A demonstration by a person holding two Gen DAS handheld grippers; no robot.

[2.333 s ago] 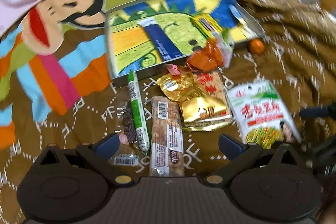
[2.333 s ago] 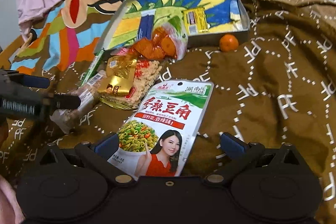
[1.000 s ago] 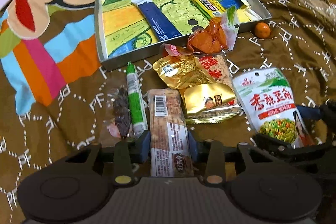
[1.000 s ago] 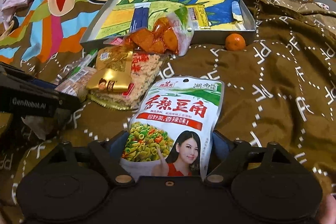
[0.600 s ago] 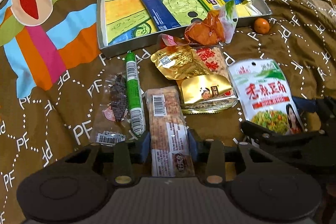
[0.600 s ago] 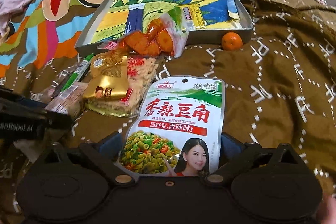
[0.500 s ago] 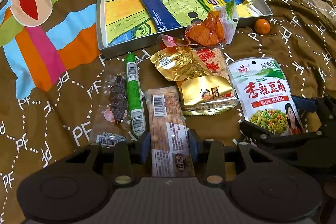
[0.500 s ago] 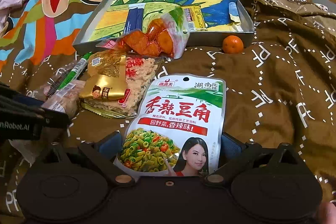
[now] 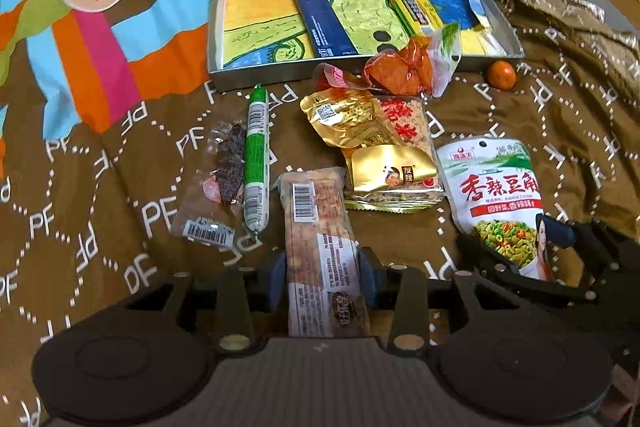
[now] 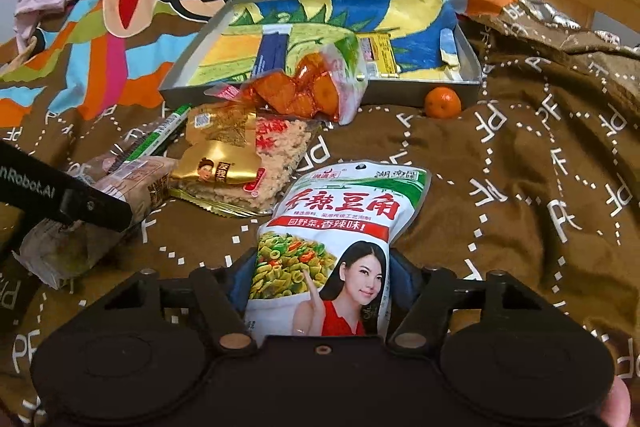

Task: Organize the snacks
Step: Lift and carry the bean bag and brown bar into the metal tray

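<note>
The white and green snack pouch (image 10: 328, 251) lies on the brown bedspread (image 10: 520, 187) printed with white "PF" letters, its bottom end between the jaws of the right gripper (image 10: 322, 279). Those jaws have just been closing and now press on both edges of the pouch, which buckles slightly. Its big red characters read 香辣豆角, with a red band of smaller characters under them, a picture of green chopped beans and a woman in red.

The left gripper (image 9: 322, 277) is clenched on the near end of a long brown biscuit bar (image 9: 320, 239), barcode side up; the small print is too fine to read. The gripper's black arm shows "nRobot.AI", cut off by the picture's edge.

Beside the bar lie a green sausage stick (image 9: 256, 155) and a clear packet with a dark snack (image 9: 224, 179). Farther out sit a gold packet (image 9: 390, 169) marked 友我 on a puffed-rice pack (image 9: 404, 131), then a bag of orange pieces (image 9: 404, 67) leaning on the metal tray (image 9: 214, 27). A blue sachet (image 9: 324, 17) and a yellow packet (image 9: 416, 9) lie in the tray, their print illegible. A tangerine (image 9: 500, 75) rests just beside the tray's corner.
</note>
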